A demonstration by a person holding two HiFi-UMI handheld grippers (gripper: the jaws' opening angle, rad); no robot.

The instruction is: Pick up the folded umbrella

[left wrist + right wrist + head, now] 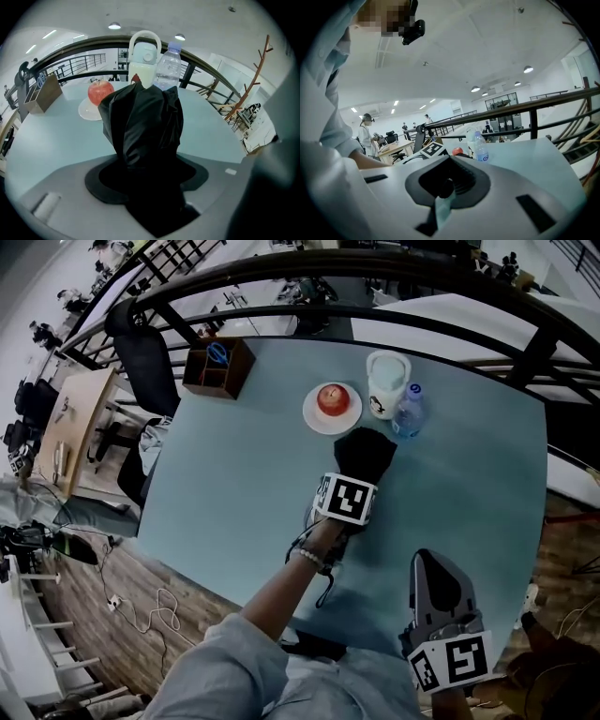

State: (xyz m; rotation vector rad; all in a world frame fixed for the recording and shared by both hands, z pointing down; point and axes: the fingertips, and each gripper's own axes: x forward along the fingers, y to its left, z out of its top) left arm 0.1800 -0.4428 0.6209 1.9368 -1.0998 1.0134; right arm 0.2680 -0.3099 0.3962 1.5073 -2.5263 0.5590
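The folded umbrella (367,456) is a bundle of black fabric near the middle of the teal table (234,493). My left gripper (352,484) is shut on its near end. In the left gripper view the umbrella (145,131) fills the space between the jaws and rises in front of the apple and bottle. Whether the umbrella touches the table is not visible. My right gripper (434,570) is at the table's front right edge, jaws together and holding nothing. In the right gripper view that gripper (444,188) points across the table toward the left one.
Just beyond the umbrella stand a red apple (333,398) on a white plate (313,416), a white lidded jug (386,382) and a water bottle (409,412). A wooden organiser (217,367) sits at the far left corner. A dark railing (375,268) curves behind the table.
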